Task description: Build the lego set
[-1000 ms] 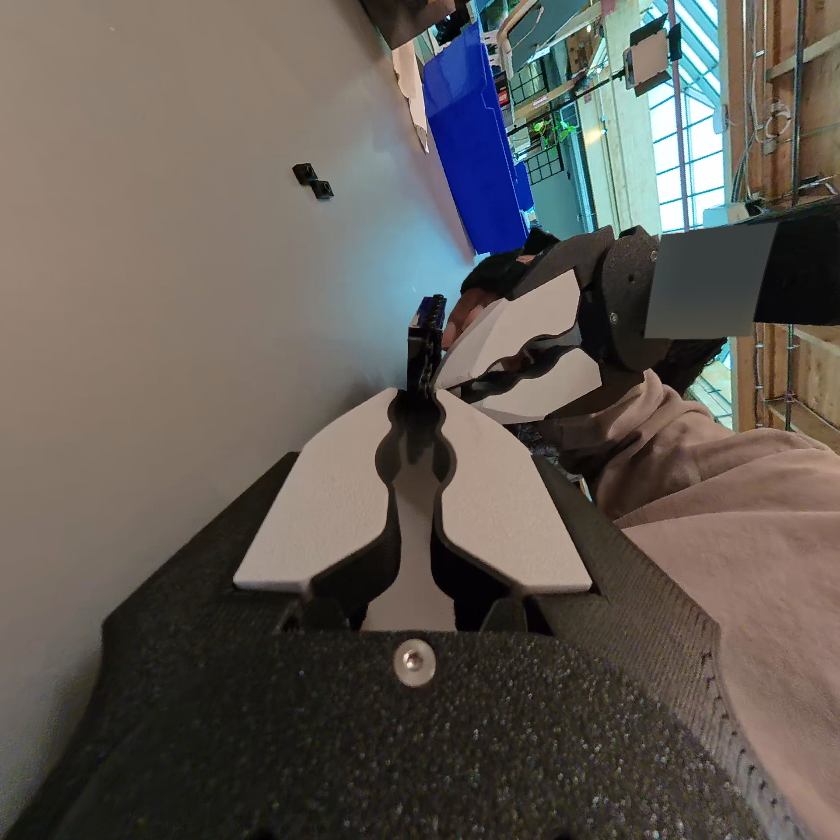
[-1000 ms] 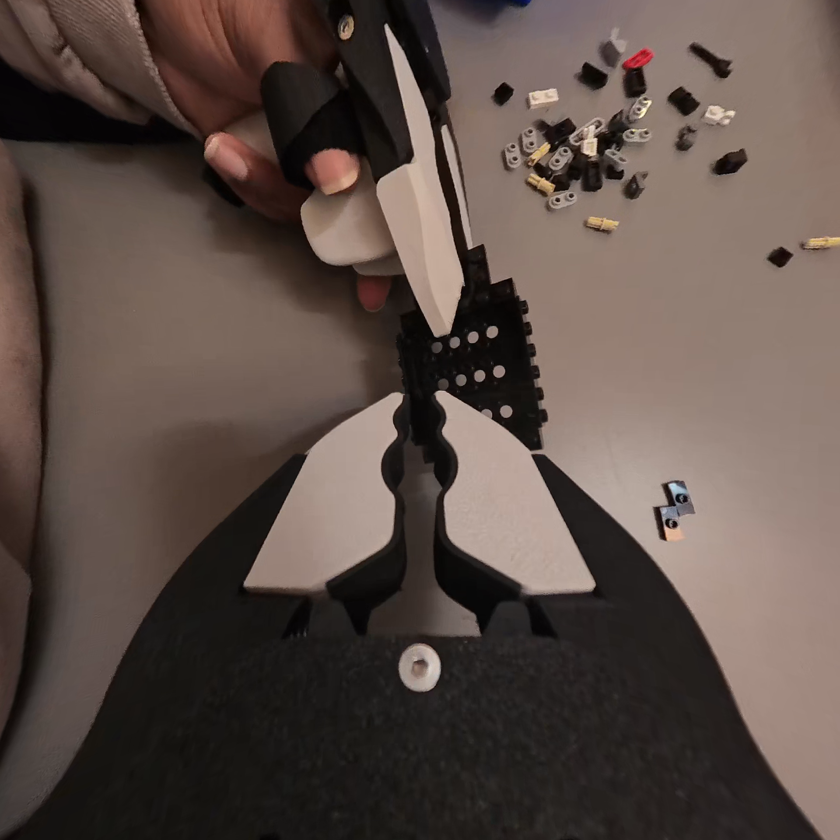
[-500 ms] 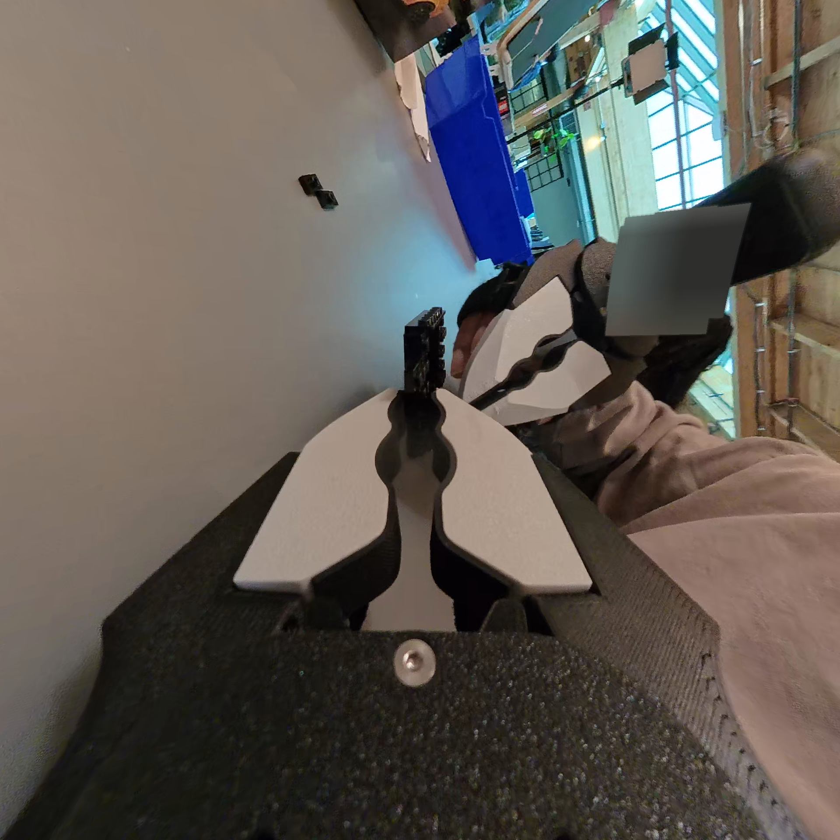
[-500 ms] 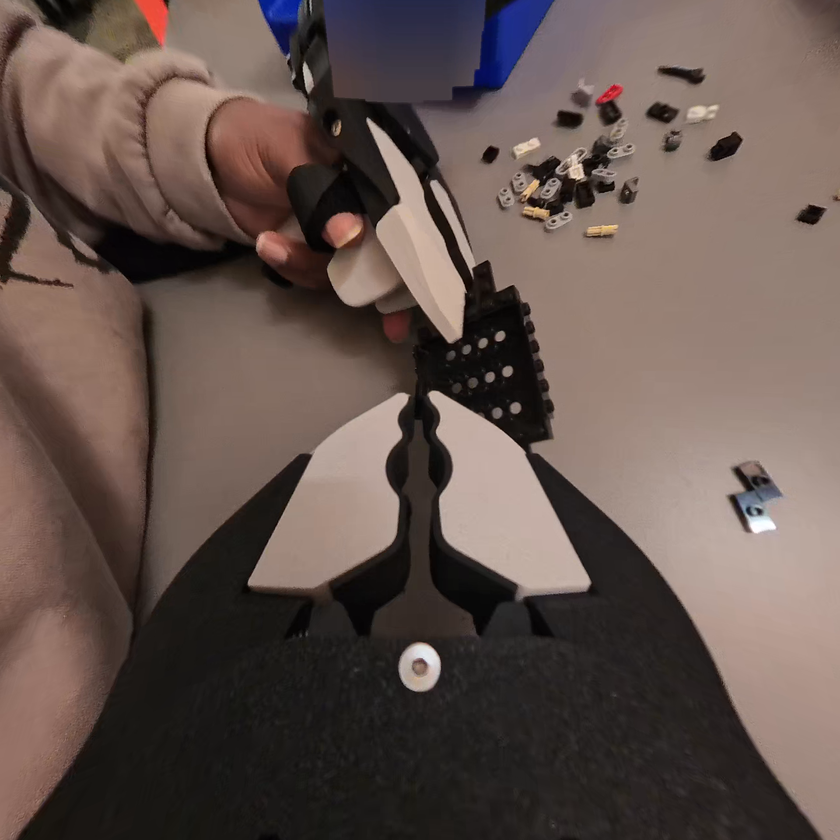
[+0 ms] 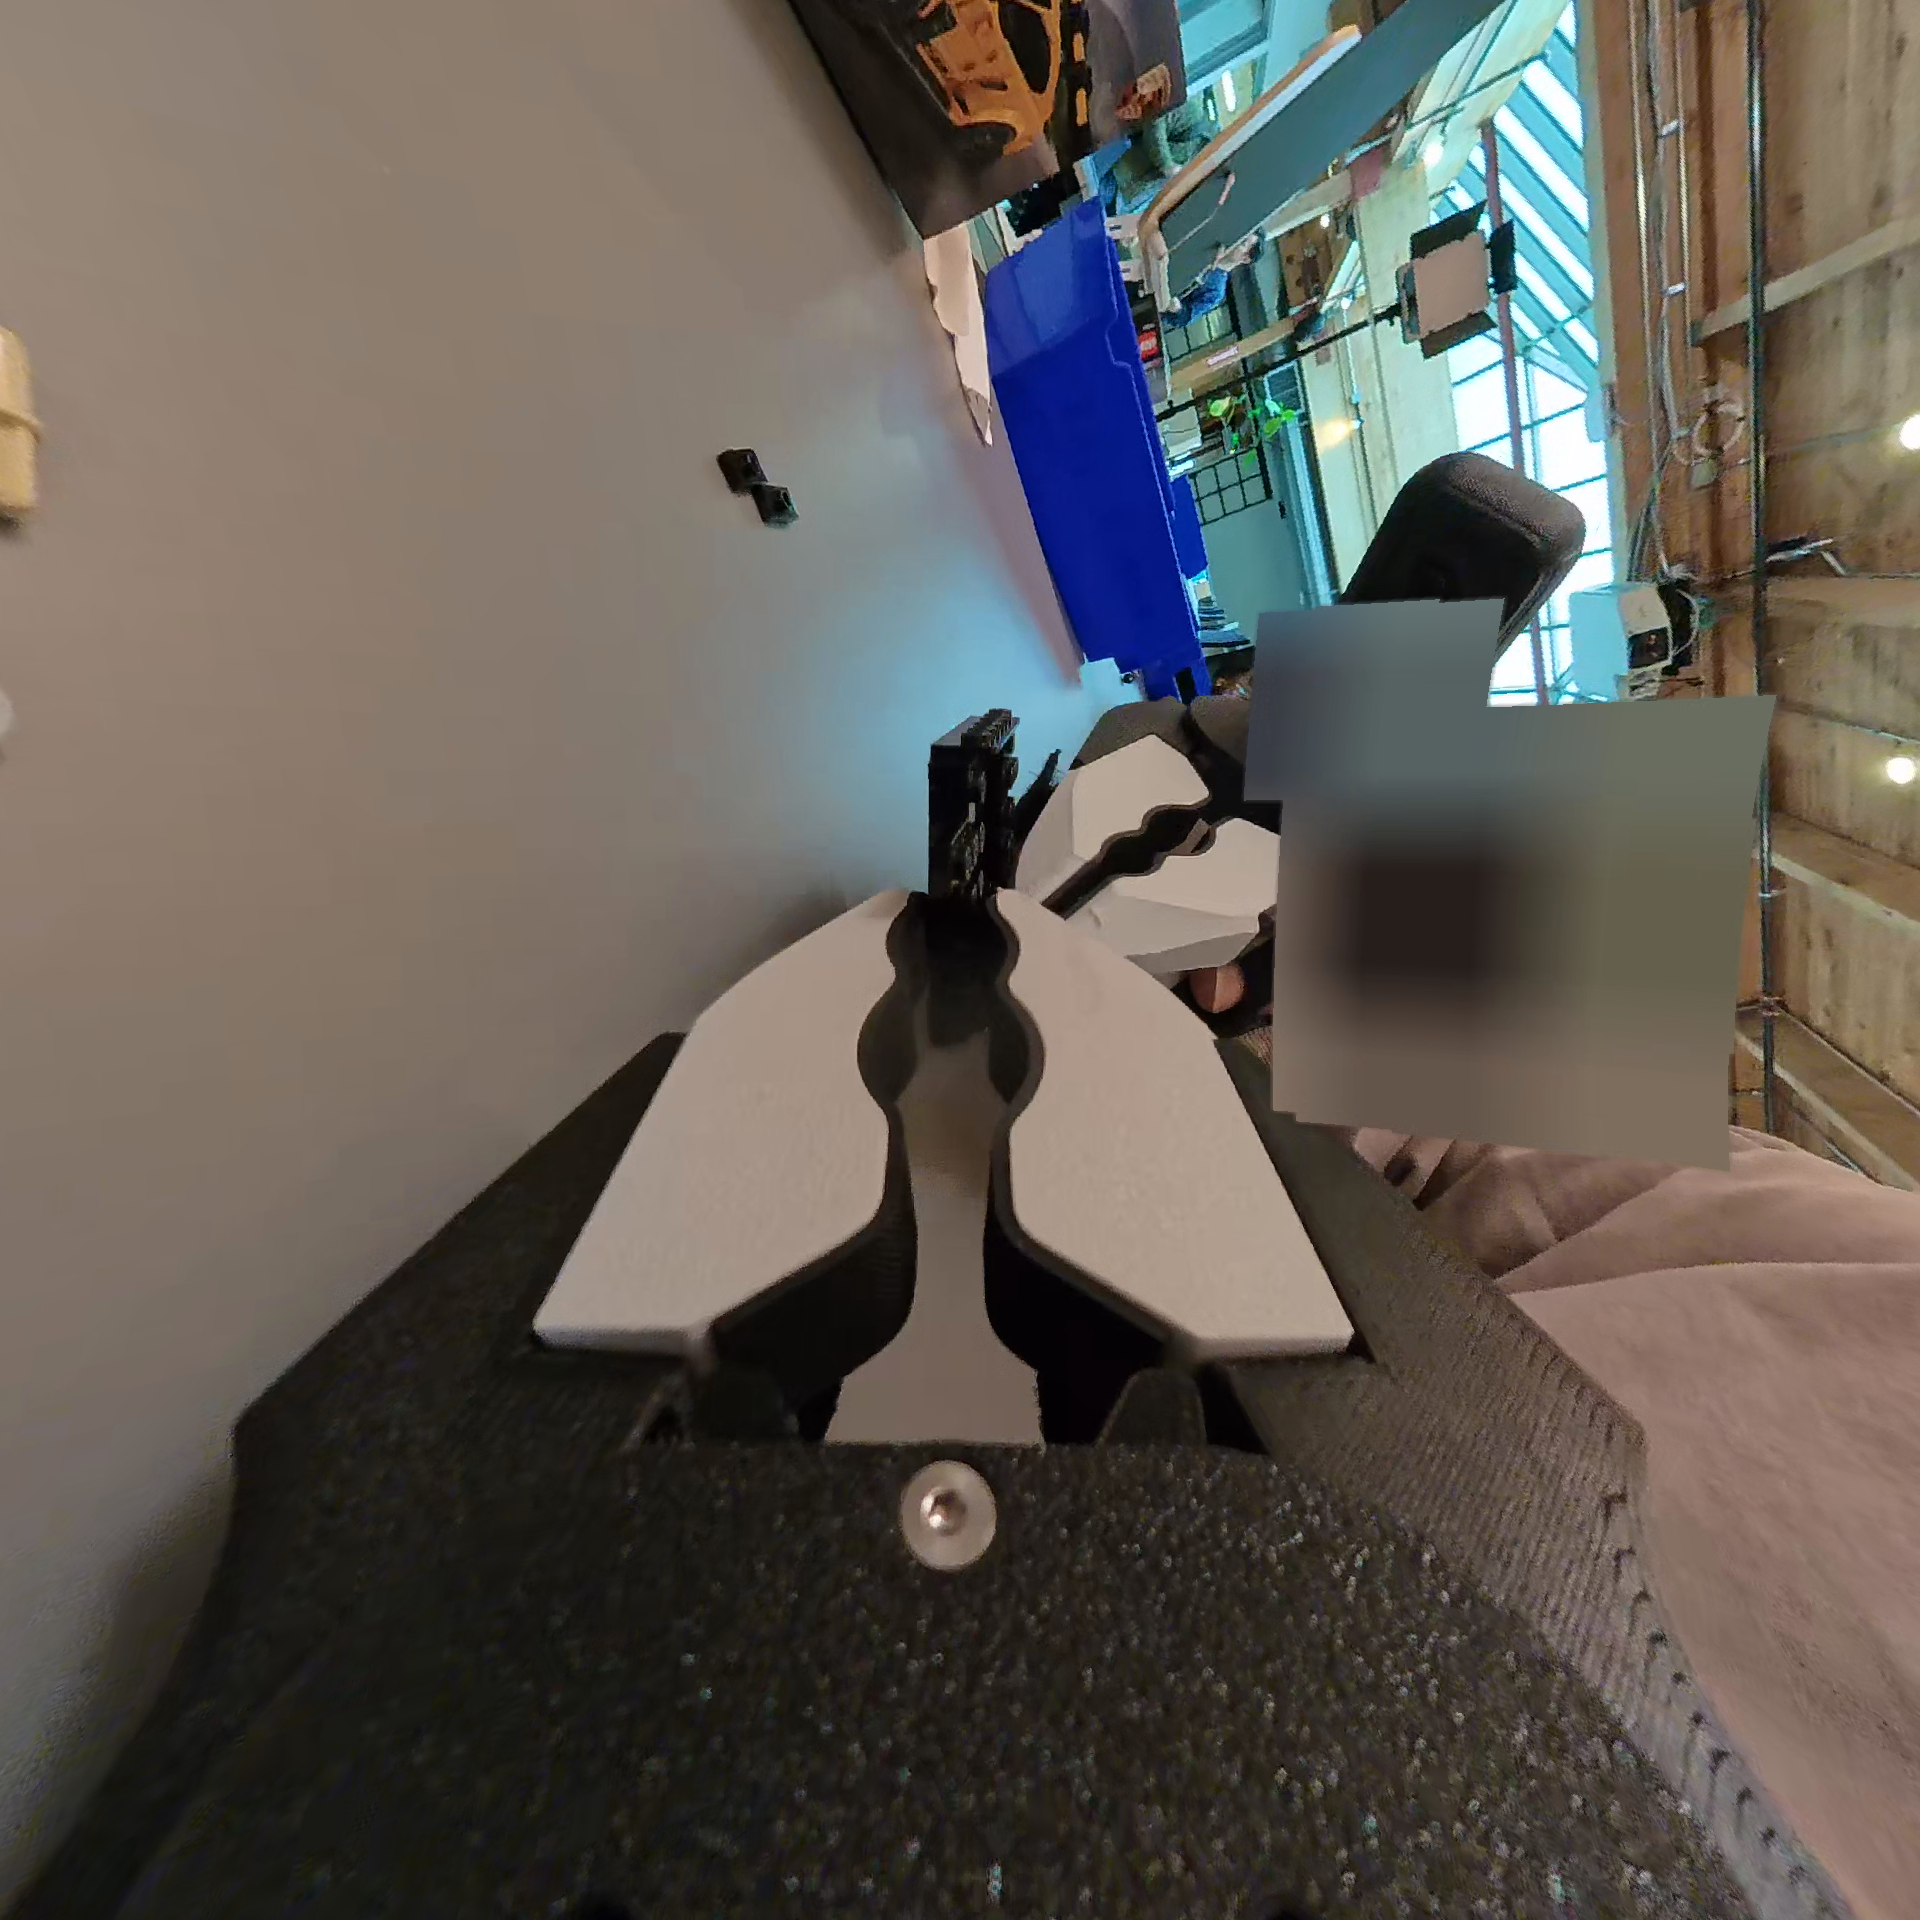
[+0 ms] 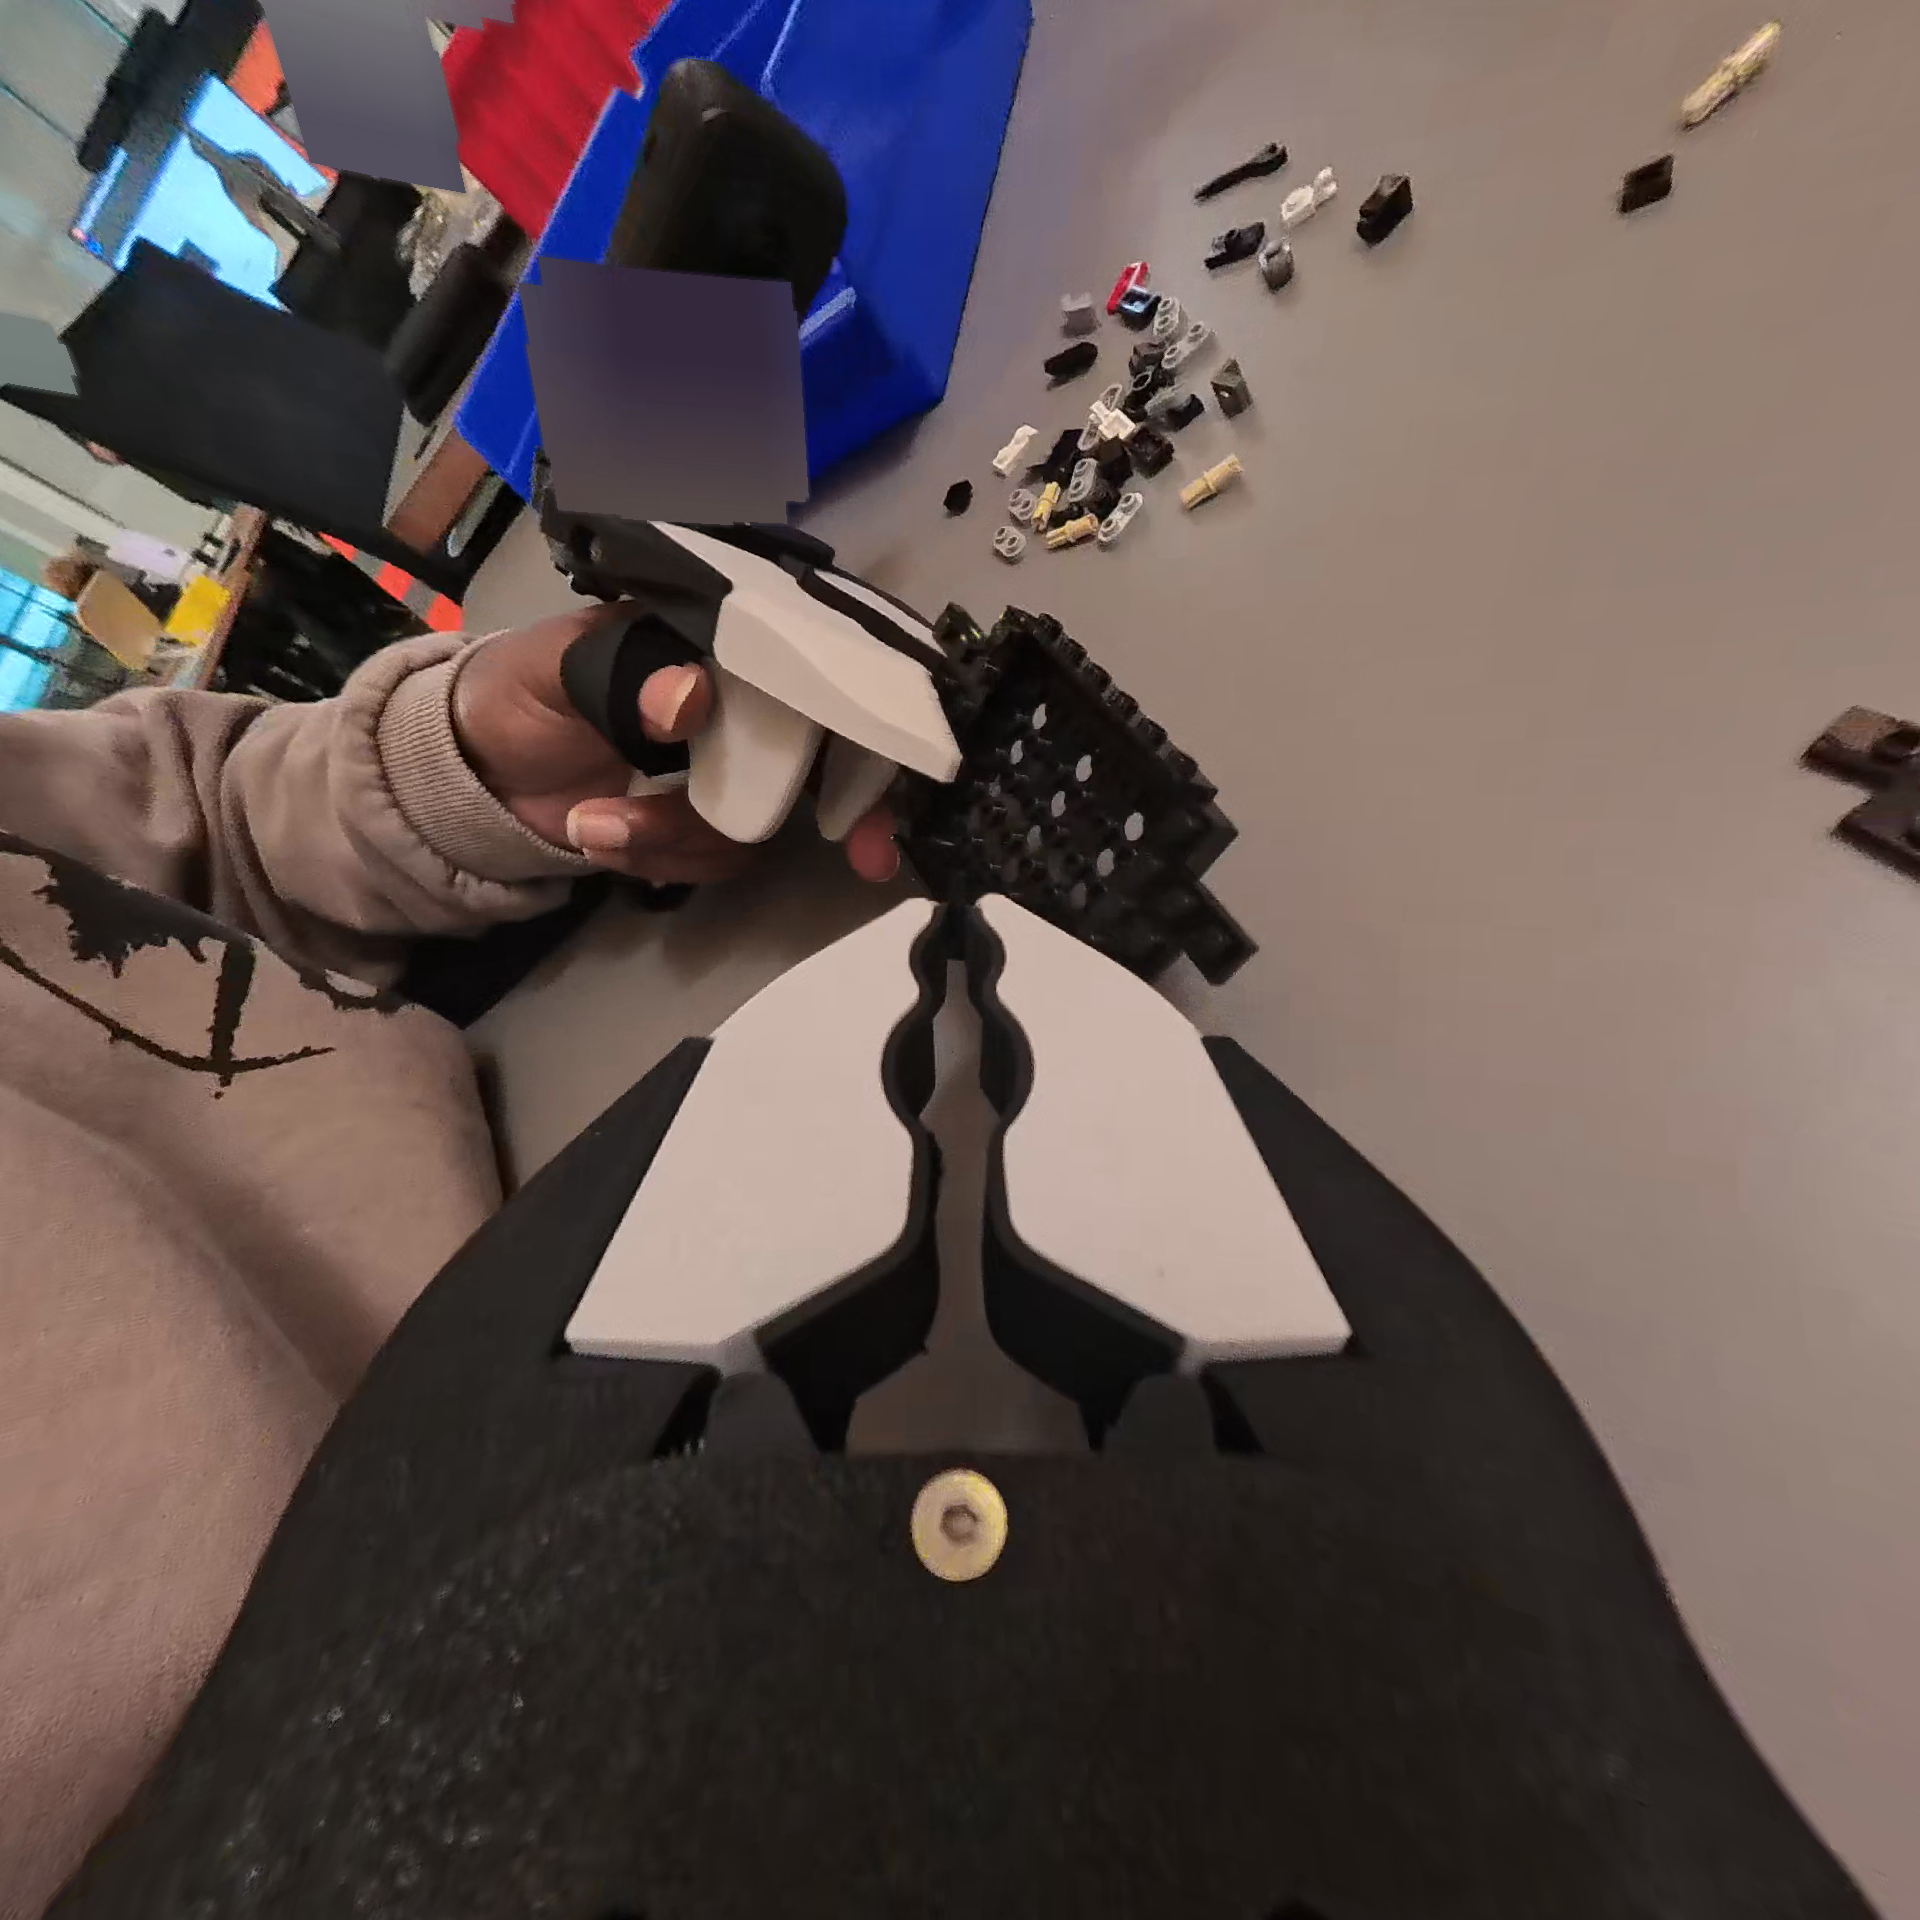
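Black lego assembly (image 6: 1060,790) clamped edgewise by left hand-held gripper (image 6: 940,727); right hand-held gripper (image 6: 961,920) pinched at corner. Light, rigid; joints judged separable.

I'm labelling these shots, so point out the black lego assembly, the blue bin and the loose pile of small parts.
Black lego assembly (image 6: 1070,800), right wrist view, on its holed face.
Blue bin (image 5: 1081,457), left wrist view, on its side wall.
Pile of small parts (image 6: 1122,436), right wrist view, on the cluster's middle.

Matt grey tabletop (image 6: 1558,935); studded black plastic lego assembly (image 6: 1070,800); fingers (image 6: 790,1164) matt white (grainy black housing).
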A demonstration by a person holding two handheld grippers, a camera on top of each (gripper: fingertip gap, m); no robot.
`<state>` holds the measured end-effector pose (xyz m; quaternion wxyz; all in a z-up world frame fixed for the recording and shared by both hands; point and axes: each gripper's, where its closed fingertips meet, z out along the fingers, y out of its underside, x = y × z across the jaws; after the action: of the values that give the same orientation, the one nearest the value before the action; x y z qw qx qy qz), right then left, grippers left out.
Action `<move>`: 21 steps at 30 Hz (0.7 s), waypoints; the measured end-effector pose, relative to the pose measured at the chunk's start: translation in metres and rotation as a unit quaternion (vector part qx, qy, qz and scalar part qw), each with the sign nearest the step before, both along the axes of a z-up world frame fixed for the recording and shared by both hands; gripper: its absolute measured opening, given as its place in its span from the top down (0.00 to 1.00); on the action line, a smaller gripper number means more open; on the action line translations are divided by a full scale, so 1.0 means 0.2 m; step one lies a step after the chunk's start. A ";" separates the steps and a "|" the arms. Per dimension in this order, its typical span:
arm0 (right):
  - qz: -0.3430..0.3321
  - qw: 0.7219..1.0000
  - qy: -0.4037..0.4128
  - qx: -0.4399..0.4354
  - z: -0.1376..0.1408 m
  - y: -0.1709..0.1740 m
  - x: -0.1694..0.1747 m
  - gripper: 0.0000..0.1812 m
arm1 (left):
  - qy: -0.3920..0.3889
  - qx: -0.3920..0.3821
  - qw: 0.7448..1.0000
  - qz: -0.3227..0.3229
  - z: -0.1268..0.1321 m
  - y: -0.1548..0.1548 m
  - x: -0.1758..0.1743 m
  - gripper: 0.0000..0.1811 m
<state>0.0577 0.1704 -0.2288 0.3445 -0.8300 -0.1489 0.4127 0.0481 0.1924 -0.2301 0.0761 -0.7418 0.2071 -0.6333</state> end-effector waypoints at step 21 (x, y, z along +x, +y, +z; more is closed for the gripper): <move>0.010 0.973 -0.221 0.066 0.00 0.07 0.14 0.96 | 0.001 -0.018 1.000 0.009 -0.02 0.02 -0.01 0.95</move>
<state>0.0852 0.1852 -0.2279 0.3528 -0.8744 -0.2567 0.2122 0.0471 0.1959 -0.2333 0.0682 -0.7455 0.1886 -0.6357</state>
